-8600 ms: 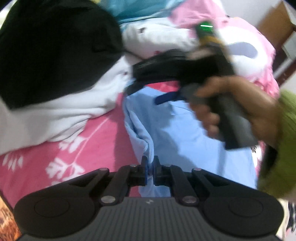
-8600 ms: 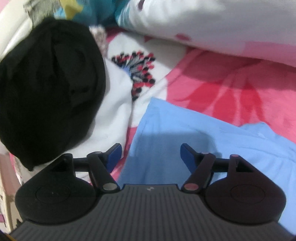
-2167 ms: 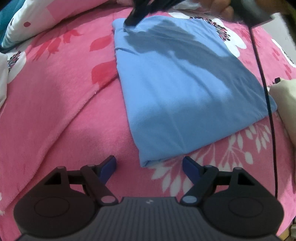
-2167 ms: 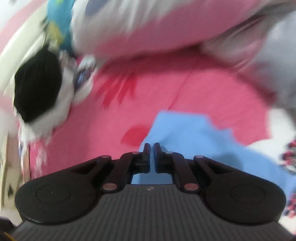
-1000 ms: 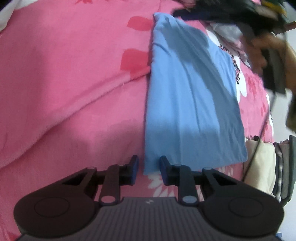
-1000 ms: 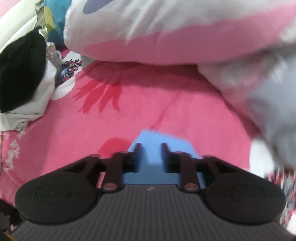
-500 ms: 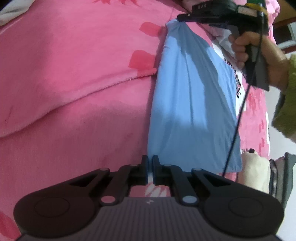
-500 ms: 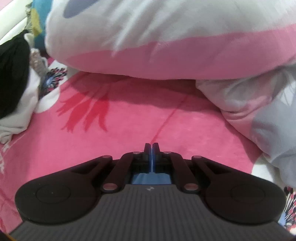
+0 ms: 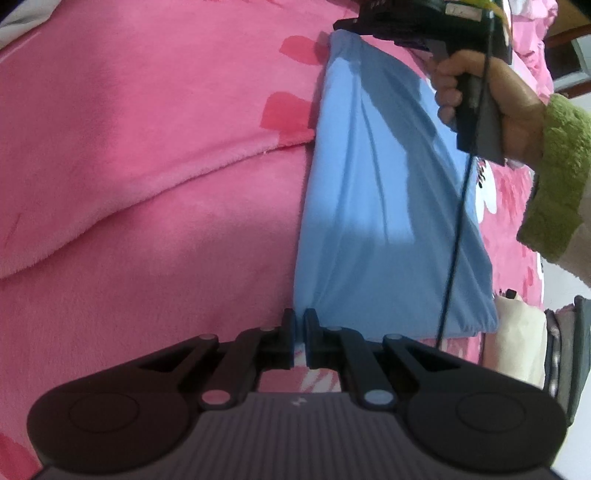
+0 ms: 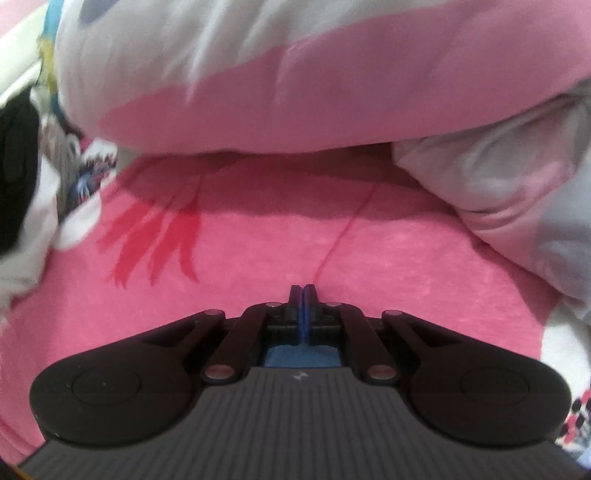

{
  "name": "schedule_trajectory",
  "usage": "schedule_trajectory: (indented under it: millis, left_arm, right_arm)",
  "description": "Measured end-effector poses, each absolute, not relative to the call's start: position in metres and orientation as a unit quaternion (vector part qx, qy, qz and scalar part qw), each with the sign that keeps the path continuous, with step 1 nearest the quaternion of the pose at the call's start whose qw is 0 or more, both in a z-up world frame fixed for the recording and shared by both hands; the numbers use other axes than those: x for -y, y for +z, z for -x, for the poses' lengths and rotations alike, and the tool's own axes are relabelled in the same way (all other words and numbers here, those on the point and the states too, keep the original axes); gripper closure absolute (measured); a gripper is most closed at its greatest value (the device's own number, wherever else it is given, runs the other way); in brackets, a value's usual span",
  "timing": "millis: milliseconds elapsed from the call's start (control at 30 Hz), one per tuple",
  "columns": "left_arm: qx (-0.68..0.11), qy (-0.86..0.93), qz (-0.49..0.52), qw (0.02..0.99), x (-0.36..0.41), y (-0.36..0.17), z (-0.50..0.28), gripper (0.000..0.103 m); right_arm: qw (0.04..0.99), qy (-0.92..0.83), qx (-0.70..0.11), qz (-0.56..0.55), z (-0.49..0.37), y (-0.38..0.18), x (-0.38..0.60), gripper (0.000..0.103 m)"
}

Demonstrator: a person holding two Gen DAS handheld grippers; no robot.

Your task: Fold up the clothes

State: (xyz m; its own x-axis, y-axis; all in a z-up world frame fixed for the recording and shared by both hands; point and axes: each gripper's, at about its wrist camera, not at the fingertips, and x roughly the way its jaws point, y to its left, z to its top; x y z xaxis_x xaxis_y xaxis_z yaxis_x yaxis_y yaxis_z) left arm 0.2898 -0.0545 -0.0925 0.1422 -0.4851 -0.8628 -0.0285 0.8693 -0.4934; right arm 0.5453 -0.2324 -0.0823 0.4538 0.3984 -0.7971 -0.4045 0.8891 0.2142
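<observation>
**Blue garment pinched at two corners over a pink fleece blanket**

Left gripper (image 9: 299, 325): black plastic linkage fingers with blue pads, drawn narrow and pinching the near left corner of the light blue garment (image 9: 376, 206). Only a thin slit shows between the pads, with cloth in it.

Garment: smooth, thin knit, folded to a long, roughly rectangular panel running from near to far. Soft lengthwise creases fan out from the far corner; the near right corner sags in a rounded fold. Dark shadows of hand and tool lie across its far half.

Right gripper (image 9: 354, 26): seen from the left wrist view at far right, its black tip on the garment's far corner. In its own view the right gripper's fingers are pressed together on a thin blue edge, with blue cloth showing just behind them.

Right hand (image 9: 491, 96): wrapped around the grey handle; a fuzzy green sleeve (image 9: 554, 173) covers the wrist. A thin black cable (image 9: 456, 221) hangs from the tool across the garment.

Pink blanket (image 9: 147, 166): plush fleece nap, darker red petal prints, one raised hem ridge crossing left to right.

Far side, right wrist view: a puffy pink-and-white quilt (image 10: 295, 74), bulging and creased. Black and white clothes (image 10: 18, 177) are heaped at left, blurred.
</observation>
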Motion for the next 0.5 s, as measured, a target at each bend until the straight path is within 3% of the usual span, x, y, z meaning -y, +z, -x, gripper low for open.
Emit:
schedule_trajectory:
  millis: [133,267,500]
  left_arm:
    - [-0.628,-0.155,0.181,0.741,0.051,-0.080,-0.291,0.083]
    - [-0.604,-0.152,0.146,0.768,0.051,-0.060,-0.300,0.081]
    - [-0.600,-0.185,0.063,0.776,0.085,-0.066,-0.302,0.078]
  right_arm:
    - [0.882,0.205,-0.421,-0.049,-0.520,-0.031,0.275,0.101]
    - [0.874,0.152,-0.461,-0.032,-0.468,0.002,0.329,0.099]
    - [0.816,0.158,-0.554,0.048,-0.409,-0.054,0.364,0.101]
